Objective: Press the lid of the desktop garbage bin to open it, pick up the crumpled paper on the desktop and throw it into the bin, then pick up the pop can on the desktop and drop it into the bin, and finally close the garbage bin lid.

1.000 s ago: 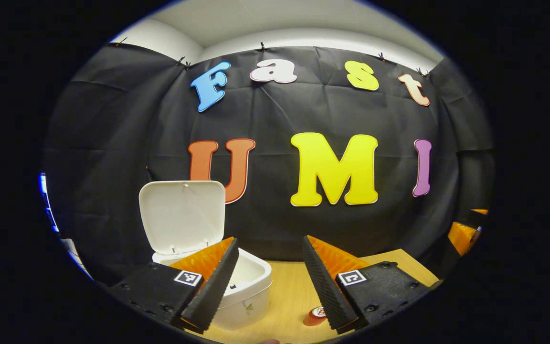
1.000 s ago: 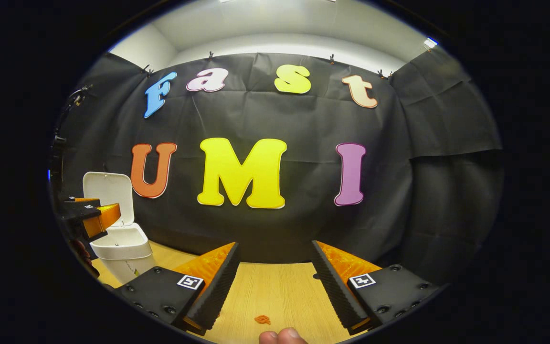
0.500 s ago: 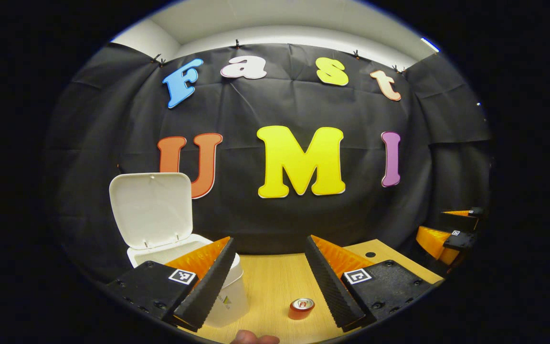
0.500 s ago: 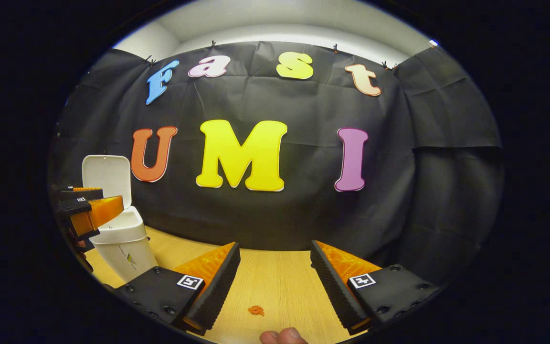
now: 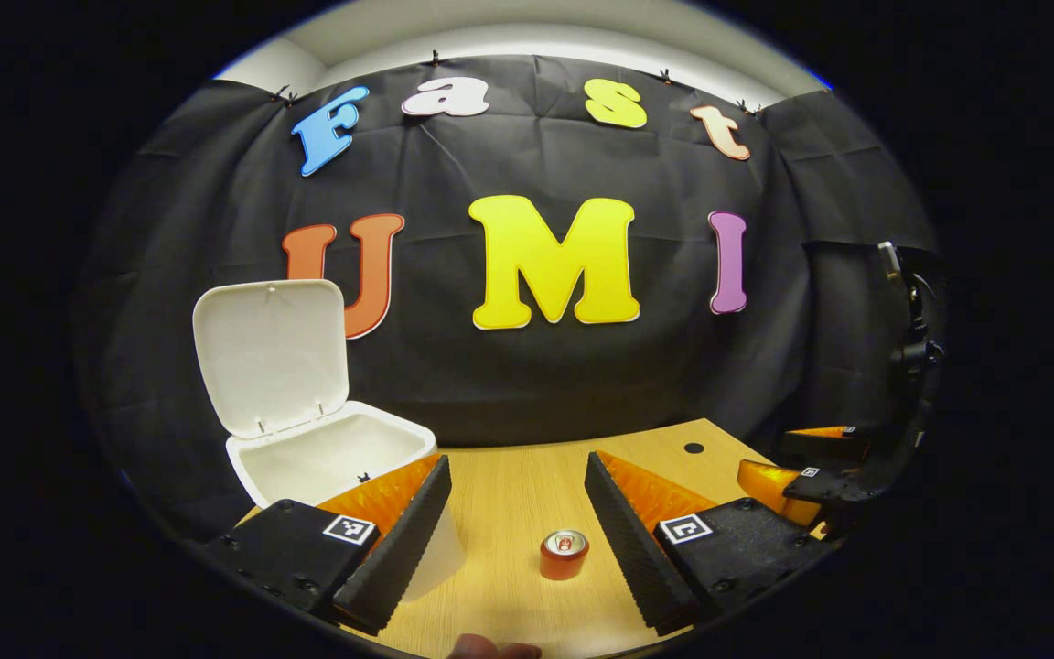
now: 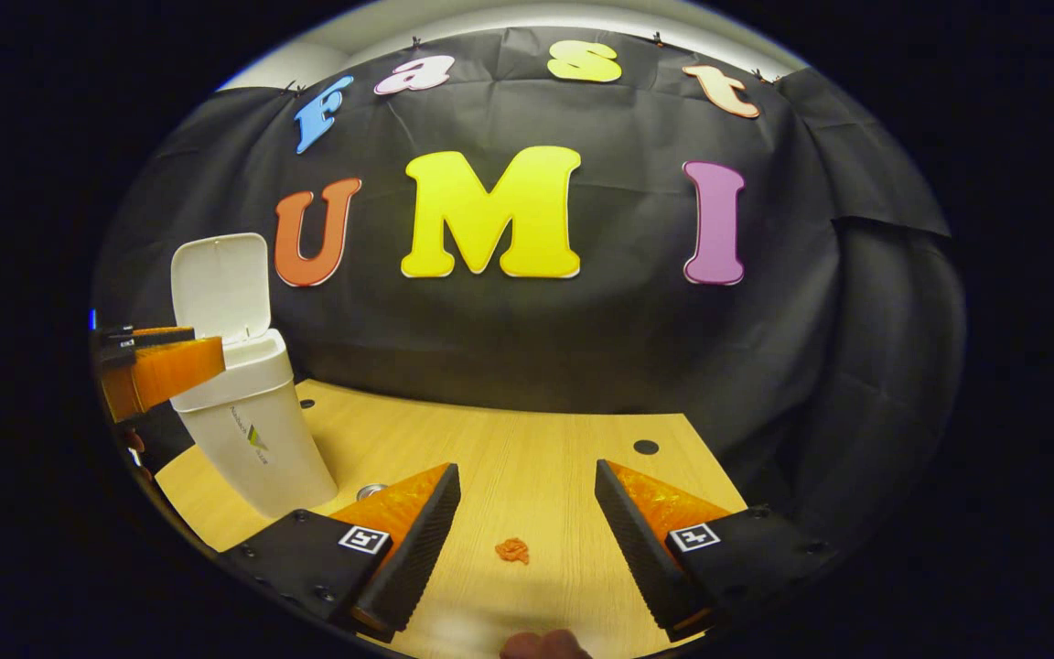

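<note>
The white bin [image 5: 335, 455] stands at the left of the wooden desk with its lid [image 5: 271, 352] upright and open. A red pop can [image 5: 564, 554] stands upright on the desk, a little beyond my open left gripper [image 5: 513, 540] and between its finger lines. My left gripper's left finger overlaps the bin's front. In the right gripper view the bin [image 6: 252, 439] is far left, with the left gripper [image 6: 156, 366] beside it. My right gripper [image 6: 527, 540] is open and empty above the desk. A small orange crumpled scrap [image 6: 512, 550] lies between its fingers. The can's top [image 6: 370, 491] peeks past its left finger.
A round hole [image 5: 693, 448] sits in the desk [image 5: 509, 476] near its far right corner. The right gripper [image 5: 801, 467] shows at the right edge of the left gripper view. Black cloth closes the booth behind the desk. A fingertip [image 6: 545, 645] shows at the bottom.
My left gripper has drawn back from over the bin and swung right, bringing the can between its fingers. The right gripper view has tilted down, showing more desk. Both stay open.
</note>
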`<state>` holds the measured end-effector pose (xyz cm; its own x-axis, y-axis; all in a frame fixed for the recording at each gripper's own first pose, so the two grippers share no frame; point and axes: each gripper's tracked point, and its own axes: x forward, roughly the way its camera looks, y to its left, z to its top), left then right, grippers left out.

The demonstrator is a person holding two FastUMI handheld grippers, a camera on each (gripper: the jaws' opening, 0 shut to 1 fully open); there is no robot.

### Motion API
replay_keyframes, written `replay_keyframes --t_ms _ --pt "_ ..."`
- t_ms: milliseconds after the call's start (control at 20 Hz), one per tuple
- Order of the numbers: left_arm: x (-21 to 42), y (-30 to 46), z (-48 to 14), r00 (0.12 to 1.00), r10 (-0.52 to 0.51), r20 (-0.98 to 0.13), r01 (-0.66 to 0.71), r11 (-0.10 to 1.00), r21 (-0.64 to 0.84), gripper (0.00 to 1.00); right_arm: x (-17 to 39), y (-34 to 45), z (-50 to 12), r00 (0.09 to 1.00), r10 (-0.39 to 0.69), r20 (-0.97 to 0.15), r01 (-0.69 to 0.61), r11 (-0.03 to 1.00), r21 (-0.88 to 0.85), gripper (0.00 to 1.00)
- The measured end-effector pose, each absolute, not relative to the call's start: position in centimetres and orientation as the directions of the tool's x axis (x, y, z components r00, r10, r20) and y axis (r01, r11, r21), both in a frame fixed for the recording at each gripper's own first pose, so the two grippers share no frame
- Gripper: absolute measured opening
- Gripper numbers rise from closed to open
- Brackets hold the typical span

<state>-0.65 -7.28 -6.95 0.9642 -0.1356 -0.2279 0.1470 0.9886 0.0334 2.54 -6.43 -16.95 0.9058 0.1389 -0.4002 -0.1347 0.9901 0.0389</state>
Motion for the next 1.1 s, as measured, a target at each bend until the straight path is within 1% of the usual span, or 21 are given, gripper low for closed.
replay_keyframes --t_ms 300,450,500,600,1100 --pt "-1.9 -8.3 -7.5 0.952 -0.145 -0.268 0.156 0.988 0.021 0.96 3.4 -6.3 -23.4 0.843 0.171 -0.509 -0.166 0.985 0.056 0.95" --pt "-2.2 -8.4 -7.3 0.952 -0.143 -0.271 0.159 0.986 0.041 0.97 3.7 -6.3 -26.1 0.819 0.175 -0.546 -0.177 0.983 0.049 0.95" --pt "-2.2 -8.4 -7.5 0.95 -0.143 -0.277 0.161 0.986 0.043 0.96 3.9 -6.3 -27.0 0.81 0.177 -0.559 -0.176 0.983 0.055 0.94" --pt "-2.3 -8.4 -7.6 0.948 -0.138 -0.286 0.159 0.986 0.05 0.97 4.3 -6.2 -28.9 0.788 0.177 -0.59 -0.181 0.982 0.053 0.95" --pt "-2.3 -8.2 -7.3 0.944 -0.119 -0.306 0.144 0.988 0.059 0.96 5.9 -4.8 -35.8 0.682 0.212 -0.7 -0.205 0.974 0.096 0.95"
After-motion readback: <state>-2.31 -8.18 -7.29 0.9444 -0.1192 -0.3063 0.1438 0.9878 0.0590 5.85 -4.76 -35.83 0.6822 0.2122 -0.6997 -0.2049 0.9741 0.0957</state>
